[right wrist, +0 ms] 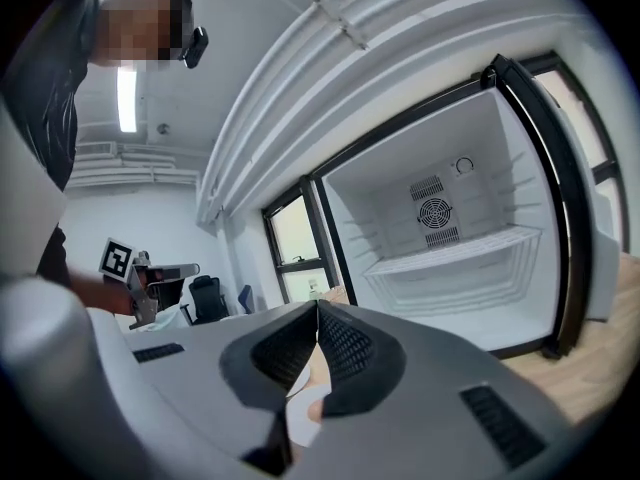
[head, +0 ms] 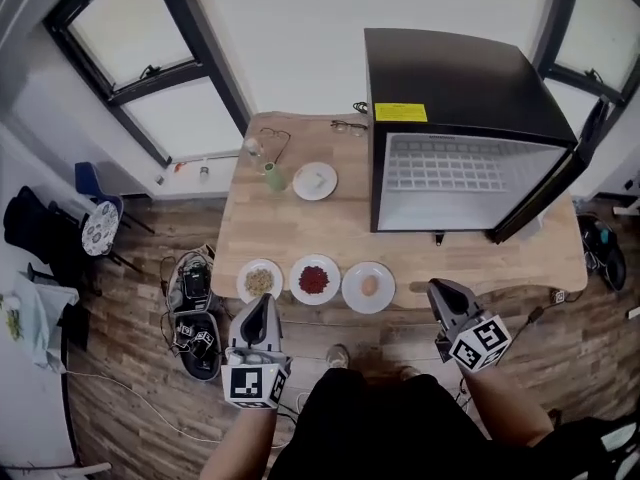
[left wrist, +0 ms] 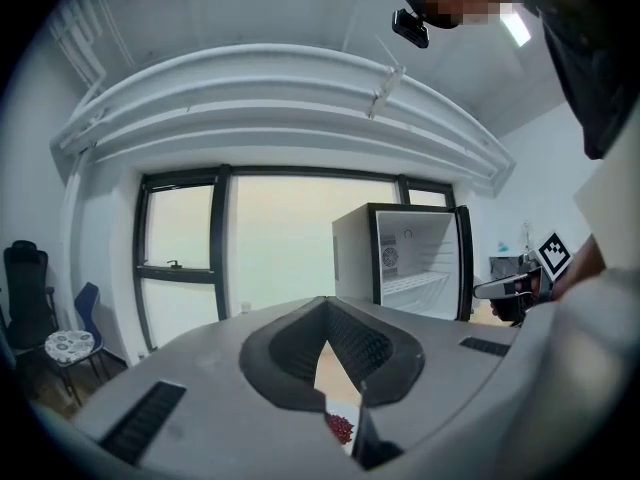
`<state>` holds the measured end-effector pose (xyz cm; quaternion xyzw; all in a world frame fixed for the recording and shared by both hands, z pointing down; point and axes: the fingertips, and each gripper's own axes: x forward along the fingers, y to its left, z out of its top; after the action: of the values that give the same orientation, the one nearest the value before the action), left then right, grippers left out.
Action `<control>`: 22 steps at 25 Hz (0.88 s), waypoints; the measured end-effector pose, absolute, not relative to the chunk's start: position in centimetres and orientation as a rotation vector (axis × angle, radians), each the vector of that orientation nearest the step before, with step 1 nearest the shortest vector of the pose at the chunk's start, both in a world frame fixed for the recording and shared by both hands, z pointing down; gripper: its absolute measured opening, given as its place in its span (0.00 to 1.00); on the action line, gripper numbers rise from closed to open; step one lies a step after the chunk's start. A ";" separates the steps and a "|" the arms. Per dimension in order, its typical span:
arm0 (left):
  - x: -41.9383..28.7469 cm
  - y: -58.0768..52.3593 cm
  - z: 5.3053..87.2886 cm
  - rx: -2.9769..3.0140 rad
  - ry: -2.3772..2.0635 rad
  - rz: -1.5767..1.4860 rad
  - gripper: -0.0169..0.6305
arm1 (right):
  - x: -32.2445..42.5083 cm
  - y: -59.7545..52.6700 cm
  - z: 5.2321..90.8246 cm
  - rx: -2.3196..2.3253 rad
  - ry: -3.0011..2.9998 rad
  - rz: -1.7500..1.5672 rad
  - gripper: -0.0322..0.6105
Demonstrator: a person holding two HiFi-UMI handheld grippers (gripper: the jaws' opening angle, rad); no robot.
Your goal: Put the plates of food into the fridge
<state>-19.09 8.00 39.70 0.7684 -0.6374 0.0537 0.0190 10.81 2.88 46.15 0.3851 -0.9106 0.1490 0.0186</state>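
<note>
Three white plates line the wooden table's front edge: one with pale food, one with red food, one with a single tan piece. A fourth plate lies further back. At the table's right stands the black fridge, door open, white inside empty. My left gripper hovers just in front of the pale-food plate, jaws together and empty. My right gripper hangs off the front edge, right of the plates, shut and empty. The red food shows under the left jaws, a plate rim under the right ones.
A green cup and two pairs of glasses lie at the table's back left. The fridge door swings out to the right. Bags and cables lie on the floor left of the table, with a chair beyond.
</note>
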 end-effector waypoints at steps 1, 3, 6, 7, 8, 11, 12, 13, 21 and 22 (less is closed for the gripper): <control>-19.5 7.2 40.0 2.408 -1.949 0.169 0.03 | 10.3 2.8 46.7 1.229 -2.800 0.470 0.08; -20.2 5.7 40.7 2.450 -1.887 0.167 0.03 | 9.3 2.9 47.7 1.298 -2.744 0.492 0.08; -21.0 3.6 41.7 2.515 -1.788 0.164 0.03 | 7.5 3.5 48.2 1.356 -2.748 0.519 0.08; -21.2 3.0 42.0 2.537 -1.756 0.164 0.03 | 6.9 3.7 48.3 1.369 -2.764 0.526 0.08; -21.3 2.4 42.3 2.559 -1.725 0.165 0.03 | 6.3 3.8 48.4 1.386 -2.770 0.529 0.08; -21.1 0.7 43.2 2.623 -1.631 0.175 0.03 | 5.3 4.3 49.6 1.458 -2.717 0.530 0.08; -20.8 0.2 43.4 2.645 -1.595 0.178 0.03 | 5.2 4.6 50.1 1.486 -2.687 0.537 0.08; -20.4 -0.1 43.6 2.665 -1.561 0.180 0.03 | 5.1 5.0 50.6 1.513 -2.658 0.554 0.08; -16.7 -2.0 44.3 2.766 -1.391 0.184 0.03 | 4.0 7.4 56.4 1.584 -2.533 0.858 0.08; -16.4 -2.1 44.5 2.767 -1.383 0.192 0.03 | 4.1 7.6 57.4 1.590 -2.507 0.905 0.08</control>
<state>-16.37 -2.13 44.53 0.8926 -0.4461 0.0621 0.0214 4.08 7.63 57.37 0.5121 -0.8077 0.2917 0.0189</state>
